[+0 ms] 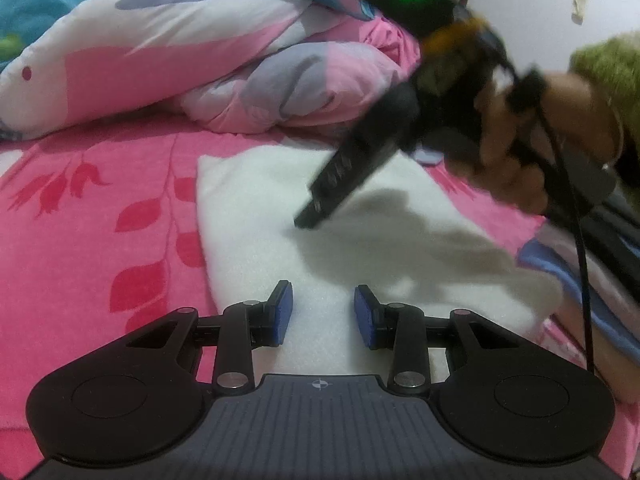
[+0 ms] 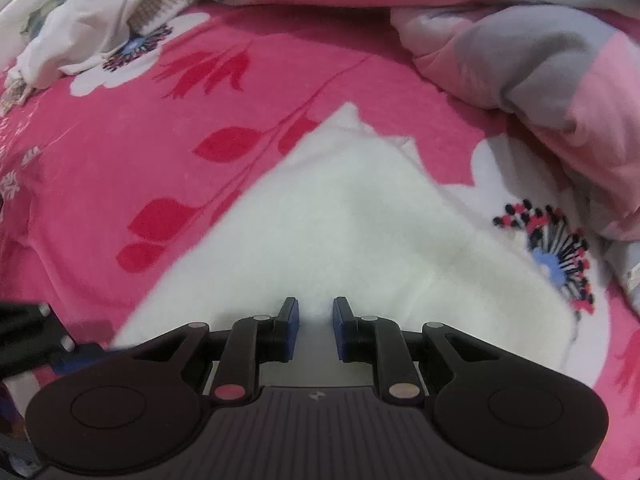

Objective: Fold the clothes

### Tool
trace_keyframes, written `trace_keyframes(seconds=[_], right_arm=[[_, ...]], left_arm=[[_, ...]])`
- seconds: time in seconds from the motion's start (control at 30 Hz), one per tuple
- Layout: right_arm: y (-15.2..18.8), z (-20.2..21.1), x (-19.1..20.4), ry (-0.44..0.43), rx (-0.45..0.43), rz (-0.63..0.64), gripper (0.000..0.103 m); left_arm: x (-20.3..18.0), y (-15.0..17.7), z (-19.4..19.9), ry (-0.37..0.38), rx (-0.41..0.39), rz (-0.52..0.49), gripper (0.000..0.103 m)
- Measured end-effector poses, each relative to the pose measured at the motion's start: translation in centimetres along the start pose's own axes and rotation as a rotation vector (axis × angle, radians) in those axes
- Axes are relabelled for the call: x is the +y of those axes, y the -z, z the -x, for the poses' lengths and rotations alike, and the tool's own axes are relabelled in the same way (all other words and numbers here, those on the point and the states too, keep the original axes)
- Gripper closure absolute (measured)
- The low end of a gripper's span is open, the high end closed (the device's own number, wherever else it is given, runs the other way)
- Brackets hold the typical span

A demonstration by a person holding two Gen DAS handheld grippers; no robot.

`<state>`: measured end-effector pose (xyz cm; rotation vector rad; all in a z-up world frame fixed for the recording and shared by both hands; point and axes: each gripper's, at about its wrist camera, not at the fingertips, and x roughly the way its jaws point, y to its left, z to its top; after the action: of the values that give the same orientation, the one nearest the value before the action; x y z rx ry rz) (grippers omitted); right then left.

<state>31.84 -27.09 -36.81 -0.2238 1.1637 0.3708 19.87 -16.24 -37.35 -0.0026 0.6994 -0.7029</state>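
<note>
Behind white cloth (image 2: 344, 216): rumpled quilt (image 2: 552, 60).

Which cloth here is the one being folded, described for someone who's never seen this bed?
Start from the pink floral bedspread covering the bed. In its middle, in front of the bunched pink-and-grey quilt, lies a flat white fleecy cloth. Unlike the crumpled white garment at the far edge, it is smooth and straight-edged.

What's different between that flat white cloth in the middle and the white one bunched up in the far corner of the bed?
The white cloth lies spread flat with straight edges; the crumpled white garment sits in a wrinkled heap. The flat cloth is directly in front of both tools, left and right, both open; the heap lies far off by the bed's edge. Both are white and rest on the pink floral bedspread.
</note>
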Motion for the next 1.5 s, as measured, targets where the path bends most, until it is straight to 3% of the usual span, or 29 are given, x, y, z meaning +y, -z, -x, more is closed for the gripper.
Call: trace_keyframes(seconds=[0.17, 0.43, 0.5, 0.67, 0.77, 0.9, 1.1, 1.27, 1.37, 1.4, 1.5], right_arm=[[-2.8, 2.1, 1.2, -0.044, -0.128, 0.008, 0.084], [-2.4, -3.4, 1.8, 0.001, -0.058, 0.044, 0.082], [-2.8, -2.5, 1.6, -0.009, -0.067, 0.008, 0.082], [-4.4, -1.6, 1.5, -0.023, -0.191, -0.017, 0.082], [-4.0, -5.2, 1.3, 0.003, -0.118, -0.012, 0.08], [-4.1, -3.8, 1.2, 0.003, -0.132, -0.023, 0.08], [-0.3, 4.9, -2.9, 0.015, -0.194, -0.146, 0.08], [5.8, 9.7, -4.3, -0.044, -0.131, -0.154, 0.08], [8.9, 8.3, -4.1, -0.074, -0.032, -0.153, 0.08], [9.8, 6.7, -3.9, -0.047, 0.023, -0.138, 0.08], [11.6, 4.9, -3.9, -0.035, -0.022, -0.122, 0.08]], left_arm=[[-0.1, 0.0, 0.0, -0.007, -0.003, 0.011, 0.067], [0.9, -0.1, -0.1, 0.018, 0.006, 0.065, 0.067], [0.6, 0.0, 0.0, 0.011, 0.003, 0.05, 0.067], [0.6, 0.1, -0.1, 0.008, -0.001, 0.048, 0.067], [0.6, 0.1, -0.1, 0.007, 0.003, 0.048, 0.067], [0.4, 0.0, 0.0, 0.006, 0.012, 0.031, 0.067], [0.5, -0.3, -0.1, 0.014, 0.036, 0.023, 0.067], [0.3, -0.5, -0.1, 0.016, 0.056, 0.005, 0.067], [0.1, -0.9, -0.4, 0.007, 0.079, -0.017, 0.067], [-0.2, -1.0, -0.5, 0.002, 0.09, -0.035, 0.067], [-1.1, -1.3, -0.8, -0.025, 0.12, -0.087, 0.066]])
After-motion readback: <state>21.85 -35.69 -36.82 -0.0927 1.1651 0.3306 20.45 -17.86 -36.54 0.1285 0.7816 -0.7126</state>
